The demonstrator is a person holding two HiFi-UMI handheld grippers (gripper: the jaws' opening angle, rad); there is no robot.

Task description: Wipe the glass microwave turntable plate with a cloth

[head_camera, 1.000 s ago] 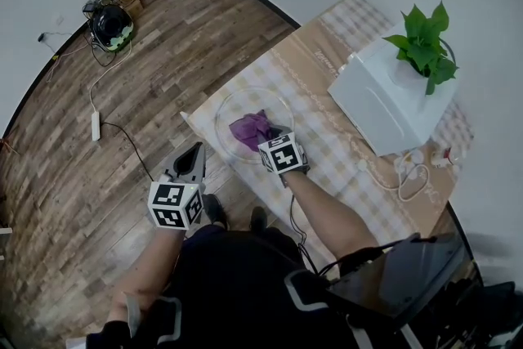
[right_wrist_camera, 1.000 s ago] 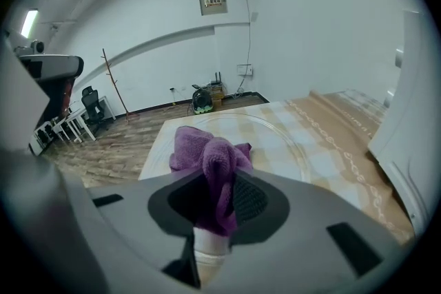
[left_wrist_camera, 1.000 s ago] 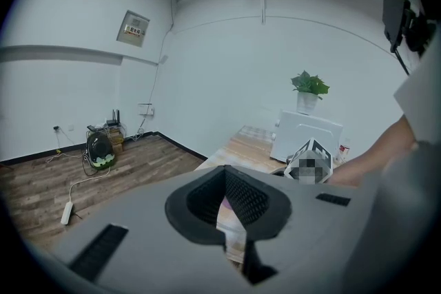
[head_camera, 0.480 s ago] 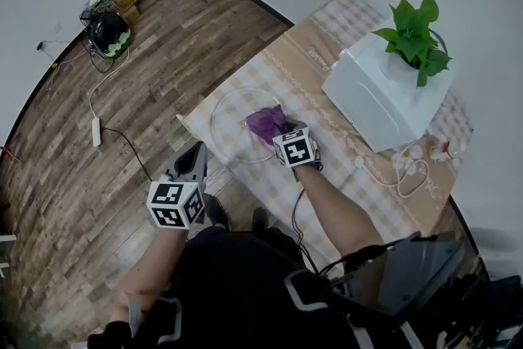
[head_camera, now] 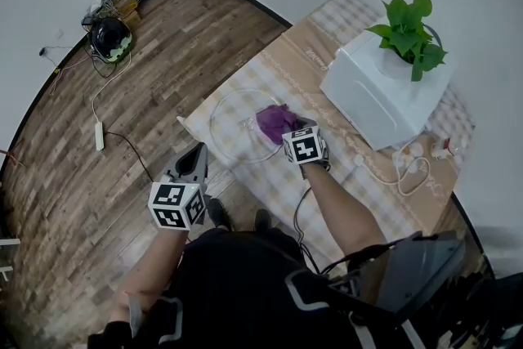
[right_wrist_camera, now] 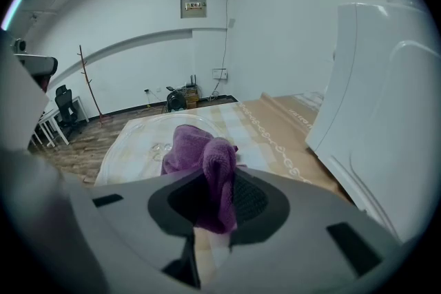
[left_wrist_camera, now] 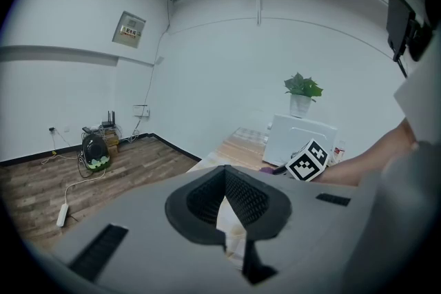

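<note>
just one cloth (head_camera: 276,122) in right tongs (right_wrist_camera: 215,200), on one plate (head_camera: 229,123).

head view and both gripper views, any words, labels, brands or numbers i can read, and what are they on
No text can be read in any view.
Wall plate: some print, too small to read.
Tan table runner: a faint printed line near its edge, too blurred to read.
Marker cube: black and white squares only, no letters.
White microwave: no brand or label shows.

Right arm stretched forward, right gripper (head_camera: 294,131) jaws clamped on cloth (head_camera: 275,120). Left gripper (head_camera: 194,158) held low by body, jaws together, empty.
</note>
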